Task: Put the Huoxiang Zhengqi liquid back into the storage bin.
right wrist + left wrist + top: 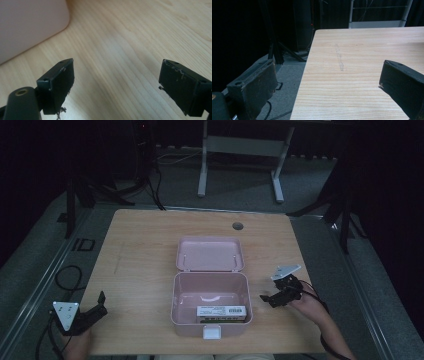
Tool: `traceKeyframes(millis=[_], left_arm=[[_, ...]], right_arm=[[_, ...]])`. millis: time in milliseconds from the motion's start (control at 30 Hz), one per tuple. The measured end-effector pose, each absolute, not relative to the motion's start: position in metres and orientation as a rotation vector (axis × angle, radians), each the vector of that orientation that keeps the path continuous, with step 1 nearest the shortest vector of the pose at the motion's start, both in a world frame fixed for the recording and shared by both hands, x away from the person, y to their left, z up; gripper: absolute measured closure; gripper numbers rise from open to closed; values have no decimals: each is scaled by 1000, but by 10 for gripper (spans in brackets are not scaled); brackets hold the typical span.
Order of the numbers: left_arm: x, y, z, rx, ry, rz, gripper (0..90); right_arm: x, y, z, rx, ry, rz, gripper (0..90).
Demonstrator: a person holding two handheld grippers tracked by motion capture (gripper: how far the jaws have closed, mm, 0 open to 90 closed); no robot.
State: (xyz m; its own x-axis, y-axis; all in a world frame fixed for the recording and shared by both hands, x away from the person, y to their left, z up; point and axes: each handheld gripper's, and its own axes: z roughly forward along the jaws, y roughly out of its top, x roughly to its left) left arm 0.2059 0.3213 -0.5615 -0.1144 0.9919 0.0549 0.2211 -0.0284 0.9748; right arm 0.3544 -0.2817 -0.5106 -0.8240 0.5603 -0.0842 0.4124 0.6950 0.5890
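At the centre of the surface [140, 245] the pink box [210, 303] lies open with a labelled carton [222, 312] already inside, while both tongs, left [95, 310] at eight o'clock and right [272, 296] at four, gape empty, so probably only closing its lid [210, 253] remains.

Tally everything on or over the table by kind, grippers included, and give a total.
Pink box, lid open: 1
White labelled carton inside it: 1
Grippers, both open: 2 (left gripper, right gripper)
Total: 4
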Motion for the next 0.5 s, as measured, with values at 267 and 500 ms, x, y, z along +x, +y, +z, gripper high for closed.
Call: traceKeyframes(millis=[267,500], left_arm=[[206,321,-562,1342,1443,1217,16],[206,321,-562,1343,1441,1215,16]], right_arm=[[352,-294,-529,907,2415,969,126],[352,-296,-539,971,2325,969,116]])
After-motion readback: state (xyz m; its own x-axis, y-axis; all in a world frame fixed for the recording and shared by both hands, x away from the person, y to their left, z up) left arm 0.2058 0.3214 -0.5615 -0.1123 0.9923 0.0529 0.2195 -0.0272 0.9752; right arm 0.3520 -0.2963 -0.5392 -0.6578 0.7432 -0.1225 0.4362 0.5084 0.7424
